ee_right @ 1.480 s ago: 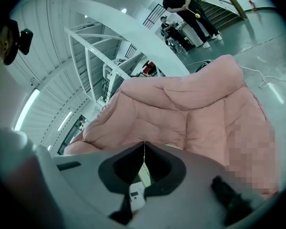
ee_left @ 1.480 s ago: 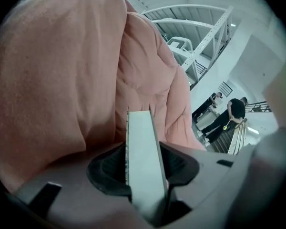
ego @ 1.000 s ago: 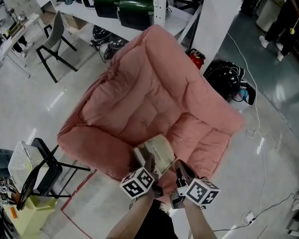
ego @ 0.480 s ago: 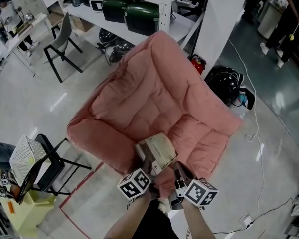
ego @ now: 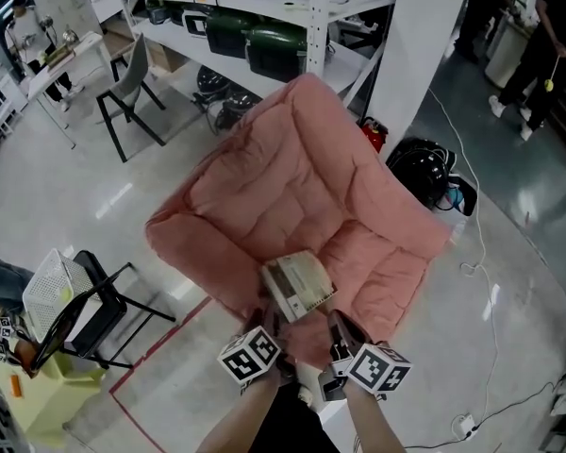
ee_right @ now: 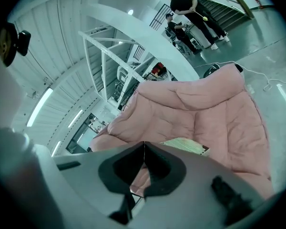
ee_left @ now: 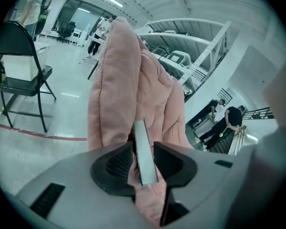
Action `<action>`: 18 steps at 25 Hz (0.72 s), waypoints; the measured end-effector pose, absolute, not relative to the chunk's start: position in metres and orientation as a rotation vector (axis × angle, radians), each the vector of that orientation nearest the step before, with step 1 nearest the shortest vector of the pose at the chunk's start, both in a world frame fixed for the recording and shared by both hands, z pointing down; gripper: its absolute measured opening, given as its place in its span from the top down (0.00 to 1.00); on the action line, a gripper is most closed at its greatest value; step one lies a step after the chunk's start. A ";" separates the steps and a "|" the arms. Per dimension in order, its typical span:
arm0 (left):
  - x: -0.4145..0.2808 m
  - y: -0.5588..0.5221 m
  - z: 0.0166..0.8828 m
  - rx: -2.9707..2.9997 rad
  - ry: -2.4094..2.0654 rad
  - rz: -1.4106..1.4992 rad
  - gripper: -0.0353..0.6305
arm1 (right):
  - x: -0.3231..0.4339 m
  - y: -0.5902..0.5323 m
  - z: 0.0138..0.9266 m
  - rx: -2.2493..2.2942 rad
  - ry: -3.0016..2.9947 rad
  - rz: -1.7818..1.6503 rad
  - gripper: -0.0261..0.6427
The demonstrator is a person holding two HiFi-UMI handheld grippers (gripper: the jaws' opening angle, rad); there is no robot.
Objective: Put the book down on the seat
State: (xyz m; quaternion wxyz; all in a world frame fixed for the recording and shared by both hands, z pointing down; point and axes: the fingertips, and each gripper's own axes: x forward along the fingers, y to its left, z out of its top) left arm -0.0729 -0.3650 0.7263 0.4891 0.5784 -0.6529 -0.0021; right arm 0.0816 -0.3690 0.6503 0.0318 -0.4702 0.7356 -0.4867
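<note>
A pale book (ego: 297, 286) lies on the front part of the seat of a big pink padded armchair (ego: 292, 187). My left gripper (ego: 269, 321) reaches to the book's near edge. In the left gripper view the book (ee_left: 144, 151) stands edge-on between the jaws of the left gripper (ee_left: 143, 146). The jaws are closing, and slim gaps still show beside the book. My right gripper (ego: 338, 323) hovers just right of the book, apart from it. In the right gripper view the right gripper (ee_right: 144, 144) is shut and empty, with the book (ee_right: 183, 146) and armchair (ee_right: 205, 109) beyond.
A black folding chair with a white basket (ego: 66, 300) and a yellow bin (ego: 47, 399) stand at the left. White shelving (ego: 264, 26) is behind the armchair. At the right are a black bag (ego: 434, 163), a red extinguisher (ego: 373, 132), floor cables and a person (ego: 538, 26).
The book has moved a little forward over the seat and lies flatter. Both grippers have followed it, and the head view has shifted so the armchair sits higher and further right.
</note>
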 end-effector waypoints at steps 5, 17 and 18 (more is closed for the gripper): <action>-0.070 -0.347 0.705 1.465 -1.595 -0.009 0.83 | 0.089 -0.346 0.638 -1.459 2.265 -1.477 0.94; -0.040 -0.309 0.638 1.670 -1.534 -0.046 0.93 | 0.100 -0.288 0.596 -1.475 2.256 -1.399 0.94; -0.036 -0.306 0.629 1.694 -1.520 -0.052 0.93 | 0.102 -0.284 0.592 -1.474 2.255 -1.392 0.94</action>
